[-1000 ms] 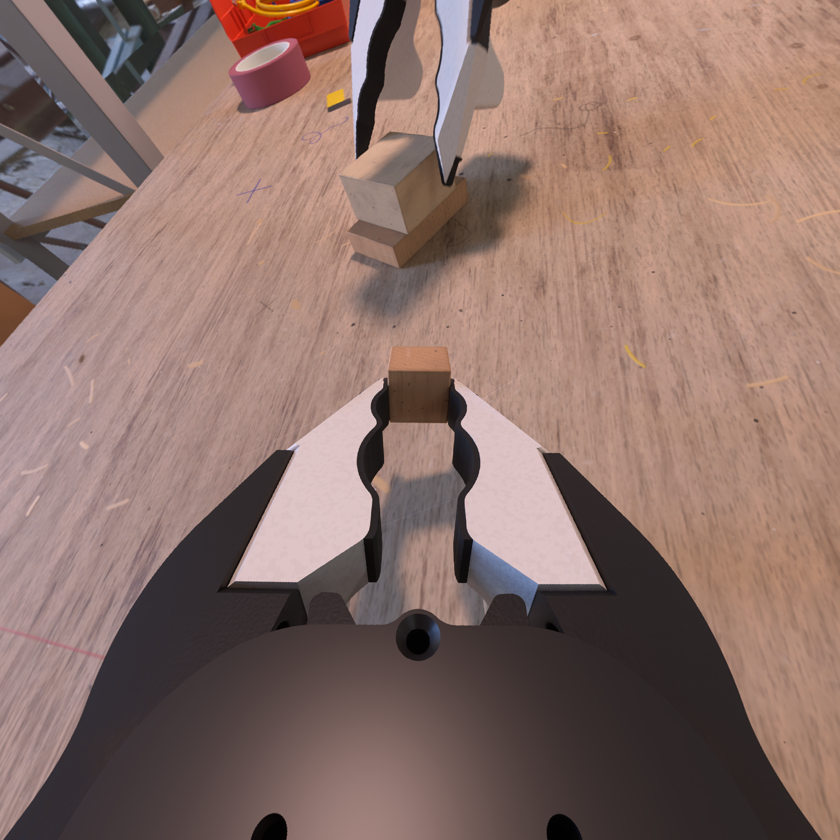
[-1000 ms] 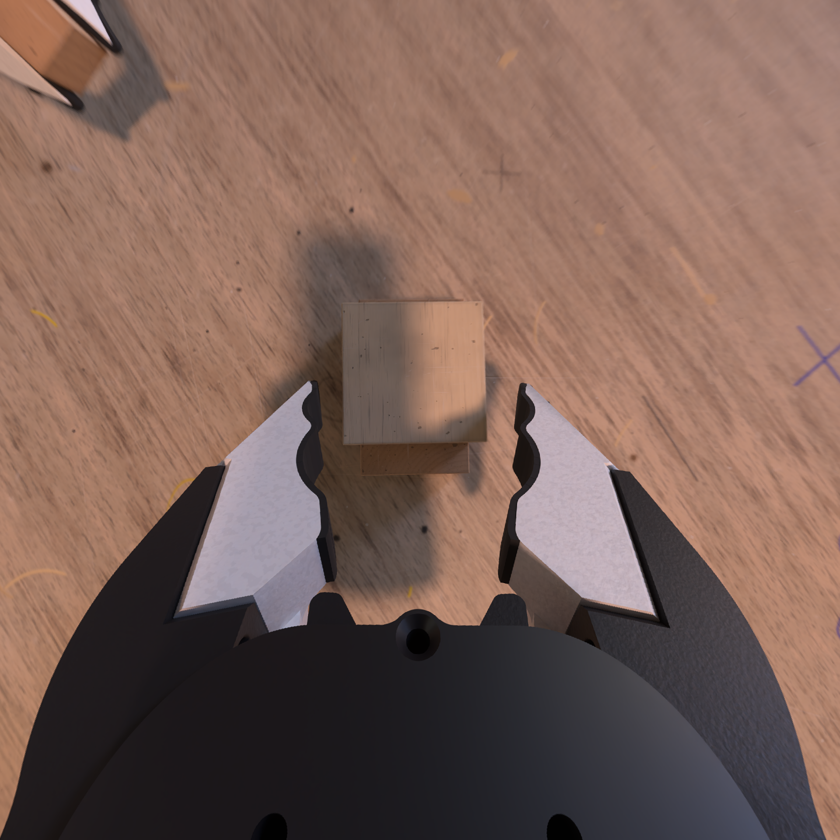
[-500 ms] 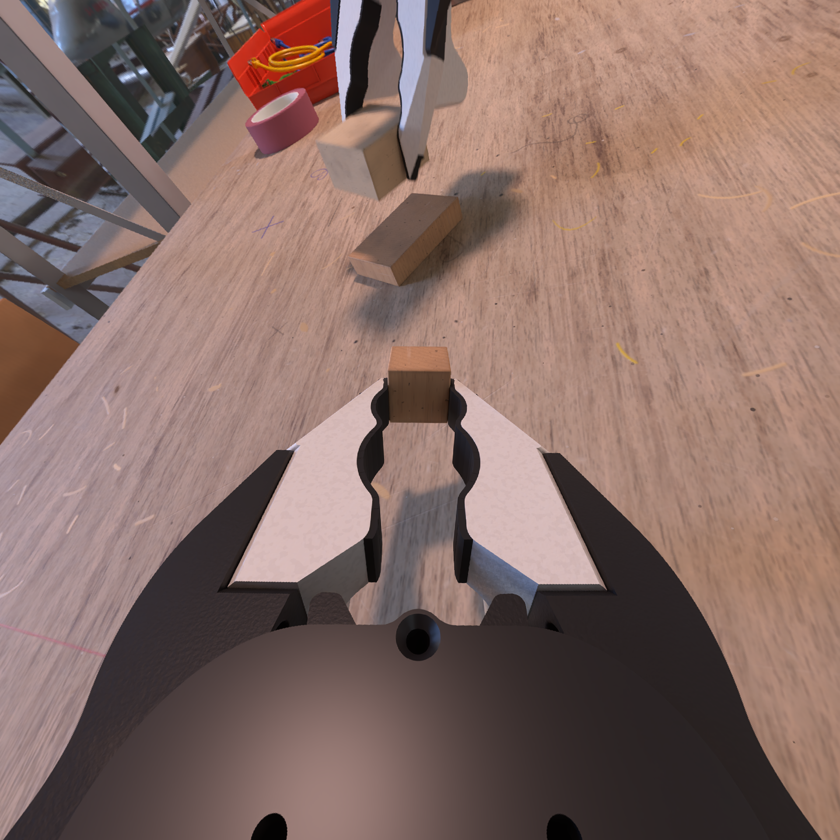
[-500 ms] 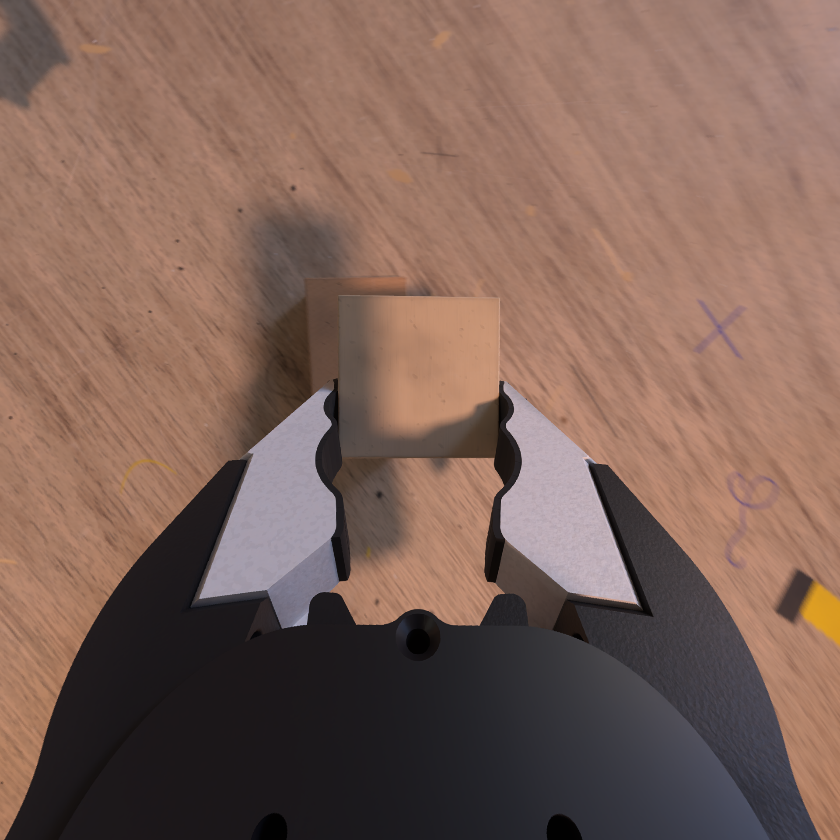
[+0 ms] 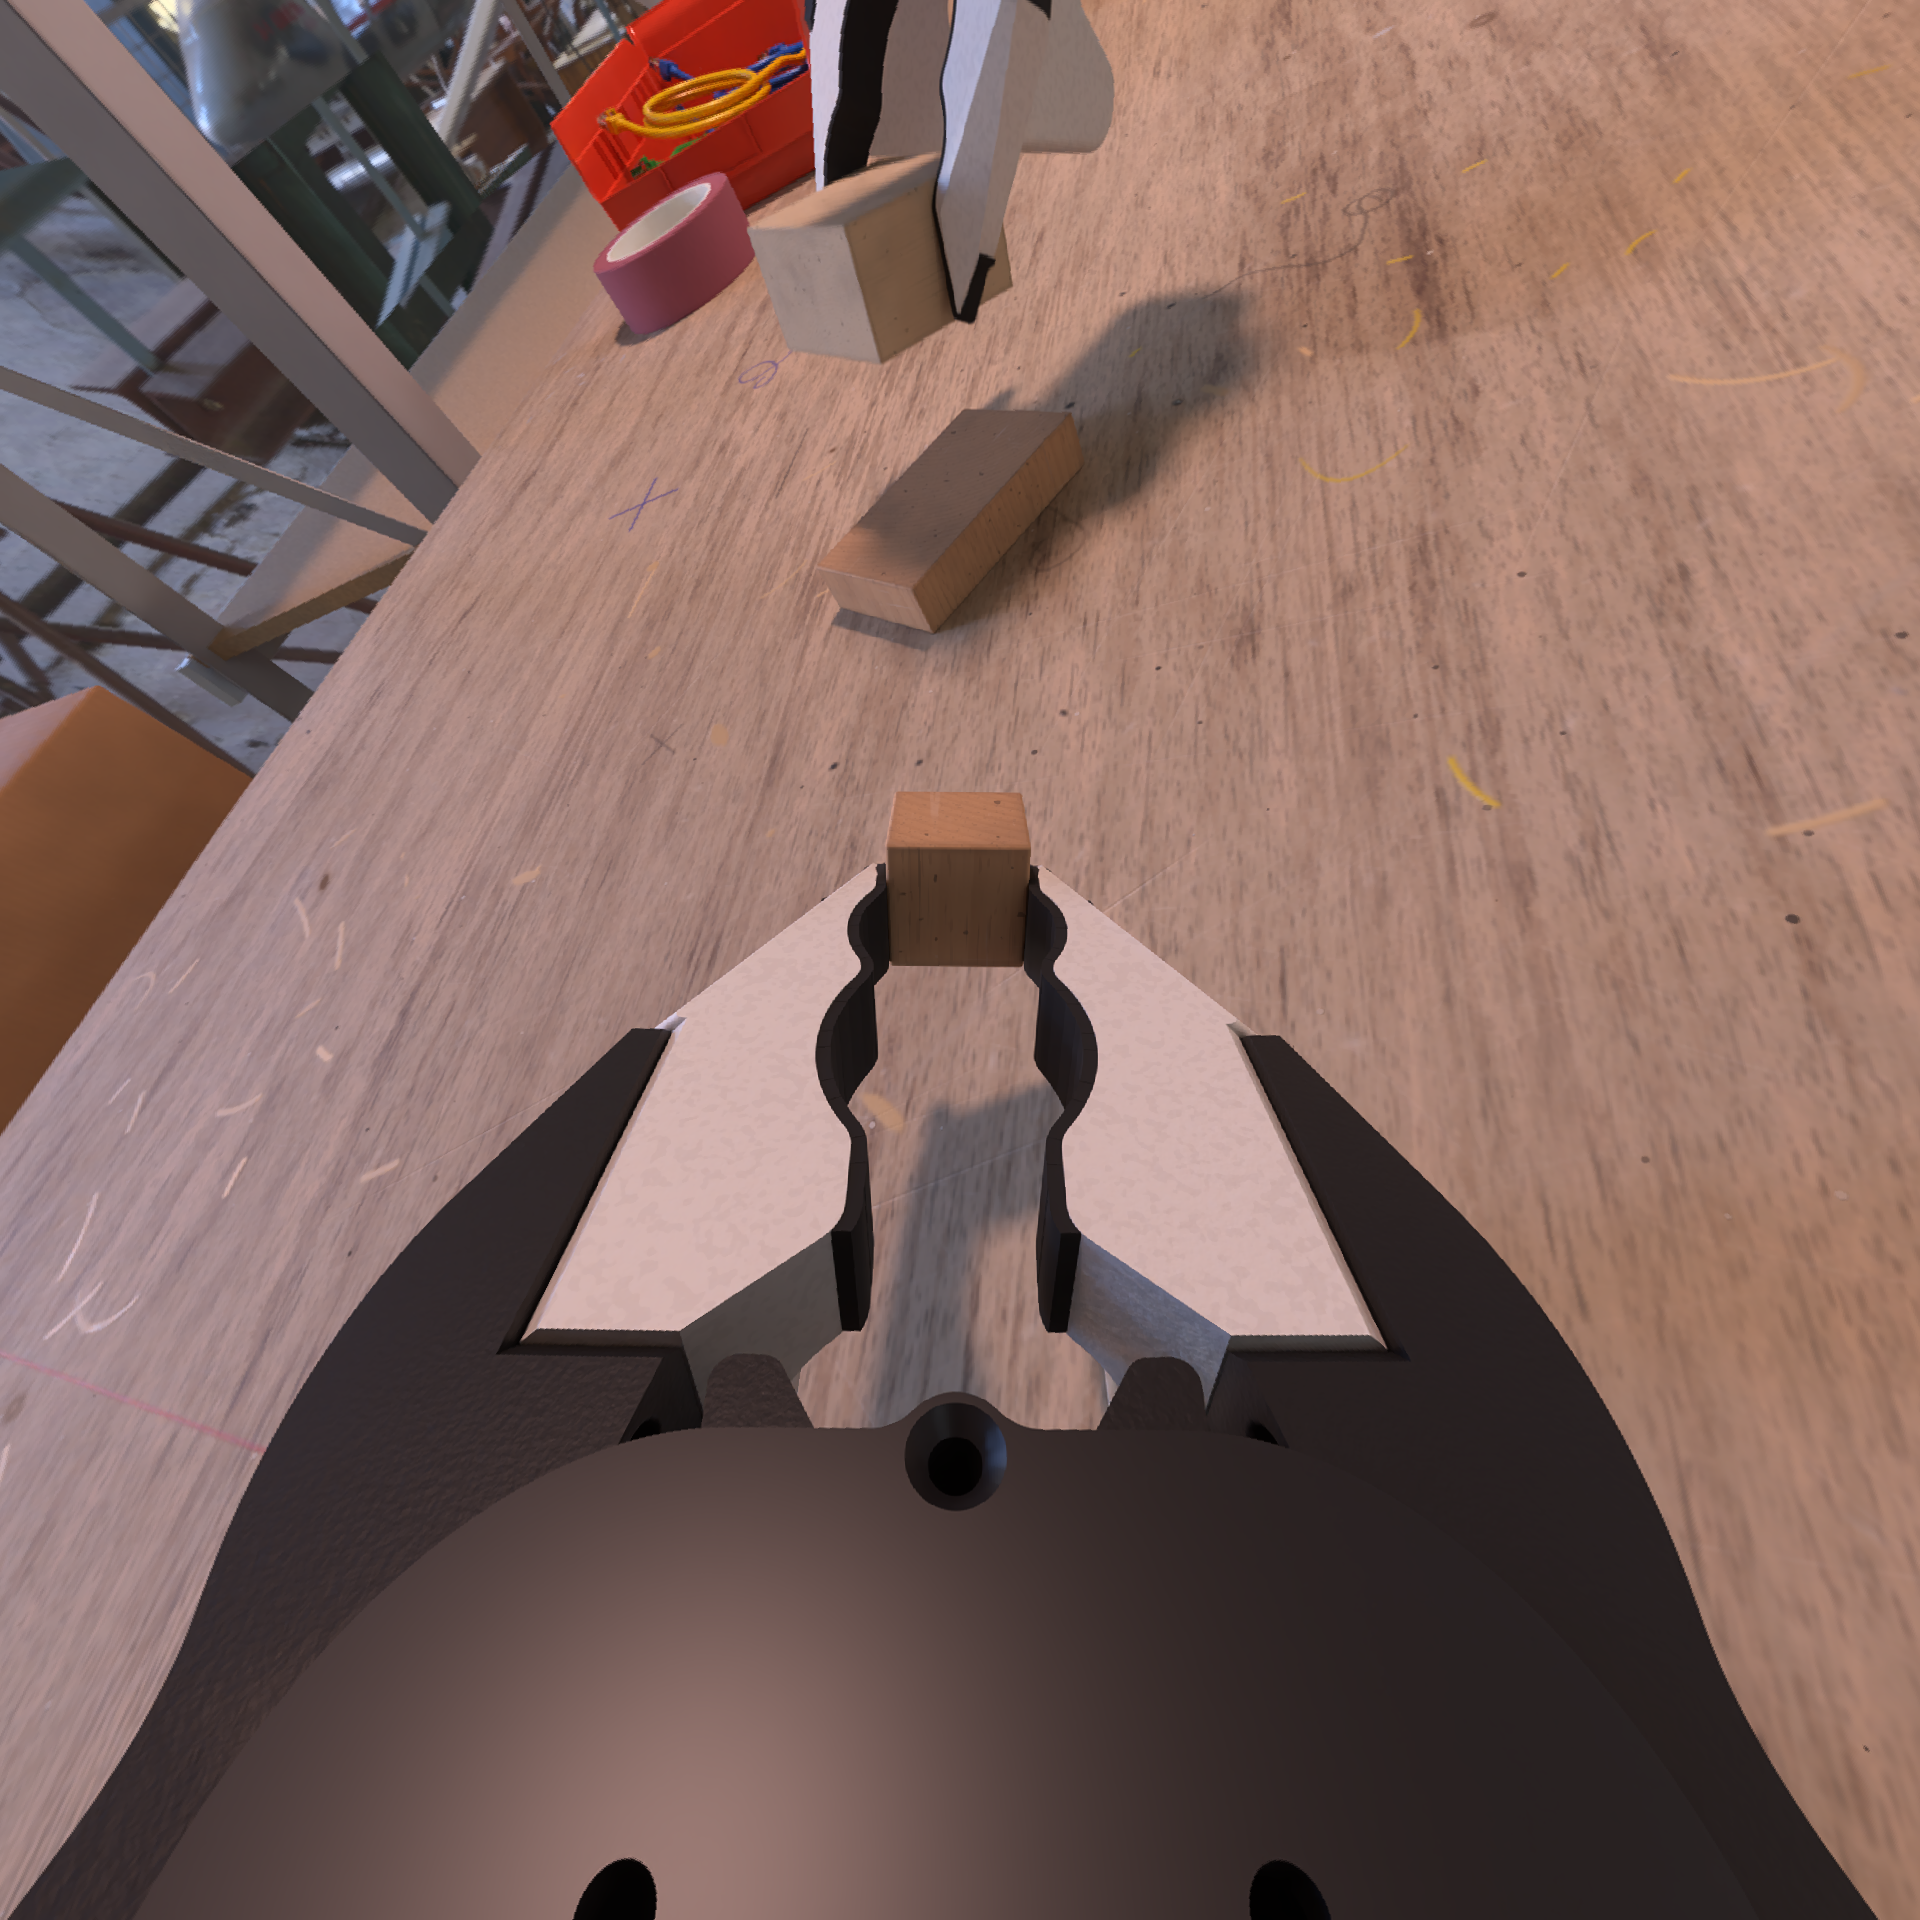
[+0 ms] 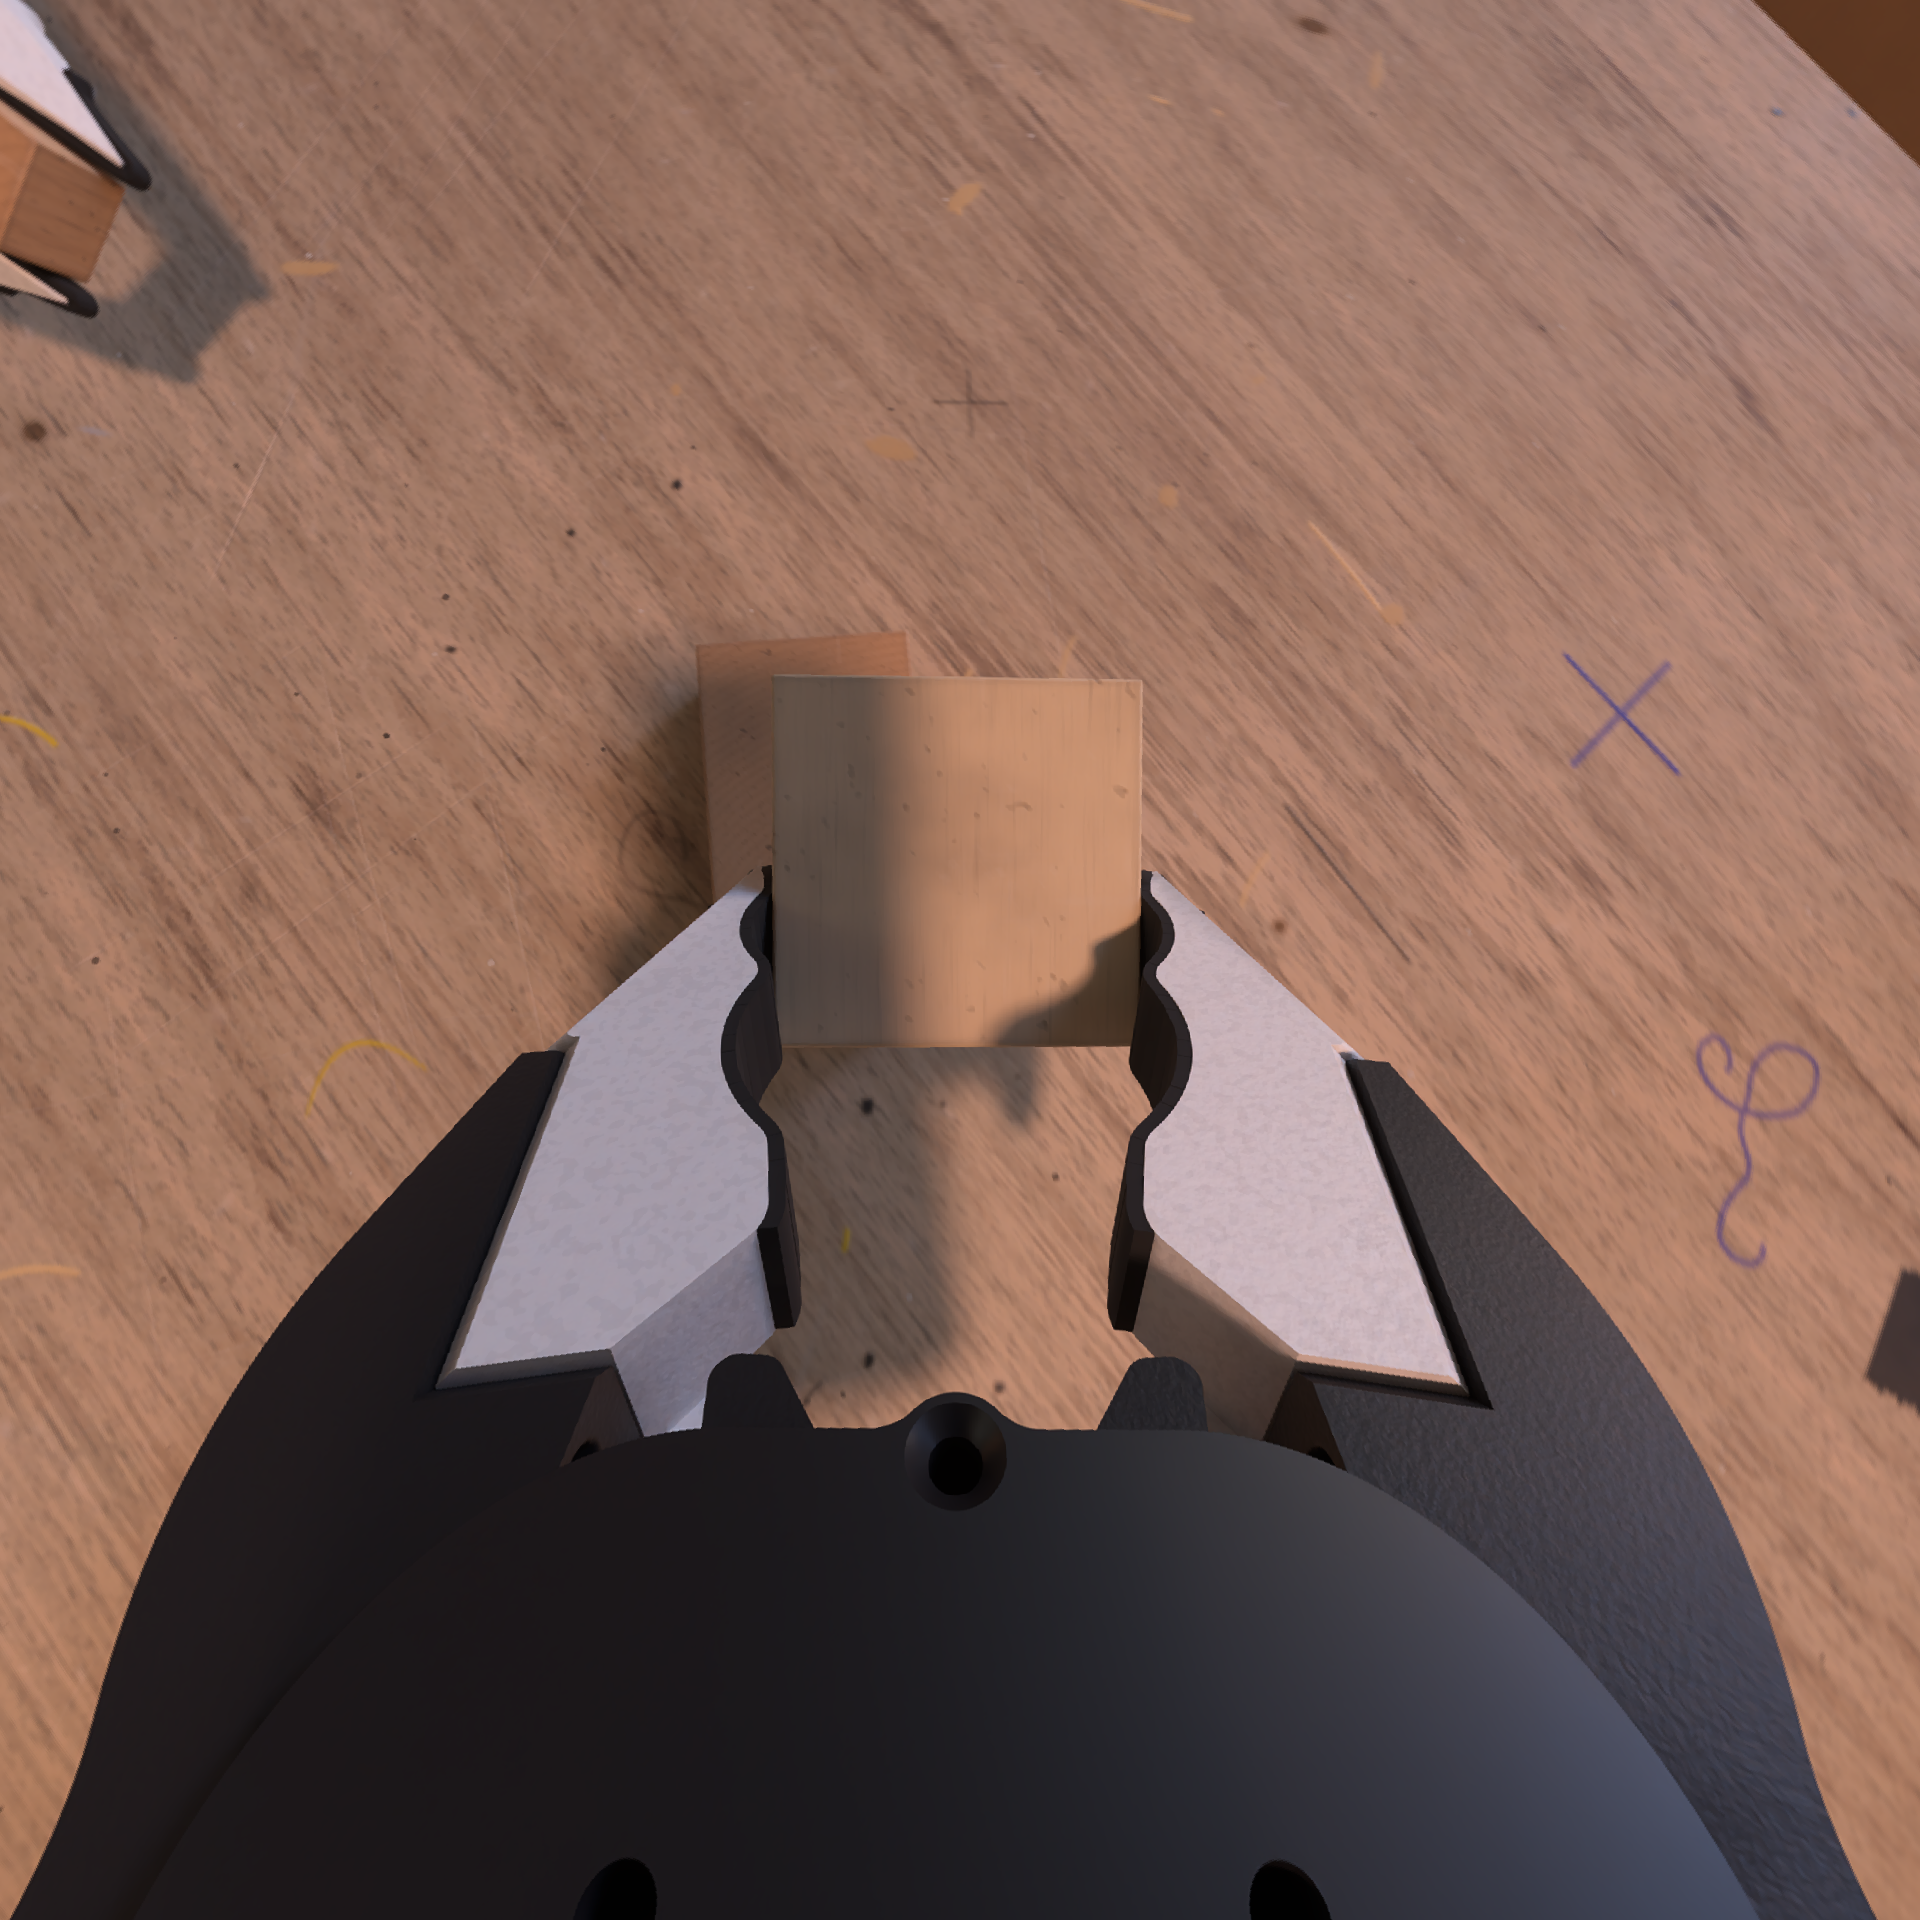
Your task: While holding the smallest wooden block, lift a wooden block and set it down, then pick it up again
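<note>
My left gripper [image 5: 957,914] is shut on the smallest wooden block [image 5: 957,894], a small brown cube held above the wooden table. My right gripper [image 6: 956,914] is shut on a larger pale wooden block [image 6: 956,862] and holds it in the air. In the left wrist view that block [image 5: 873,270] hangs between the right gripper's fingers [image 5: 977,177], up and to the left of a flat wooden block [image 5: 951,530] lying on the table. The flat block [image 6: 743,748] shows partly under the held one. The left gripper with its cube [image 6: 52,208] shows at the top left of the right wrist view.
A pink tape roll [image 5: 675,255] and a red bin [image 5: 696,114] with yellow cable stand at the far left of the table [image 5: 1455,935]. The table's left edge runs past a metal frame [image 5: 239,260] and an orange box [image 5: 94,862]. A dark tag [image 6: 1896,1340] lies at right.
My right gripper closed on the pale block, which stood on the flat block, and lifted it up and off to the left. My left gripper kept holding the small cube.
</note>
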{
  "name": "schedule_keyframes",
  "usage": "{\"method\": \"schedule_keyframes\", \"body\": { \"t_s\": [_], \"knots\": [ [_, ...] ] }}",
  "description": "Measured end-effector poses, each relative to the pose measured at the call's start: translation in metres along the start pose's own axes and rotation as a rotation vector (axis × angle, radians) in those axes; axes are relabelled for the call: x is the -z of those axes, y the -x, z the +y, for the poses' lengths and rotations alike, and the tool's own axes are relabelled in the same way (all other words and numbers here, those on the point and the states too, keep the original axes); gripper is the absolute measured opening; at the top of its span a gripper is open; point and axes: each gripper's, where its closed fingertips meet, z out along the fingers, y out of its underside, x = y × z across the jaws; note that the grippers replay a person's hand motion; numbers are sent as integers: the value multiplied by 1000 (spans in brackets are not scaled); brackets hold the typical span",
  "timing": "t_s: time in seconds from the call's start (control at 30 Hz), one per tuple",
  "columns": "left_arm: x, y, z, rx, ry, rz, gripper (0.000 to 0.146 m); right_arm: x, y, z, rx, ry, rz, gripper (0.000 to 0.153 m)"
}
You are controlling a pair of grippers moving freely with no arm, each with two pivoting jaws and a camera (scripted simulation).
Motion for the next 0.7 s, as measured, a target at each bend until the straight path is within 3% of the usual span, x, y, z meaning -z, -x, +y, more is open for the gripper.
{"method": "schedule_keyframes", "body": {
  "t_s": [0.27, 0.7],
  "knots": [
    [-3, 1, 4, -15, 29, -23, 25, -29, 20, -1, 64, 39, -28, 67],
    [-4, 3, 6, 12, 44, -15, 25, -48, 34, -5, 73, 84, -66, 68]
  ]
}}
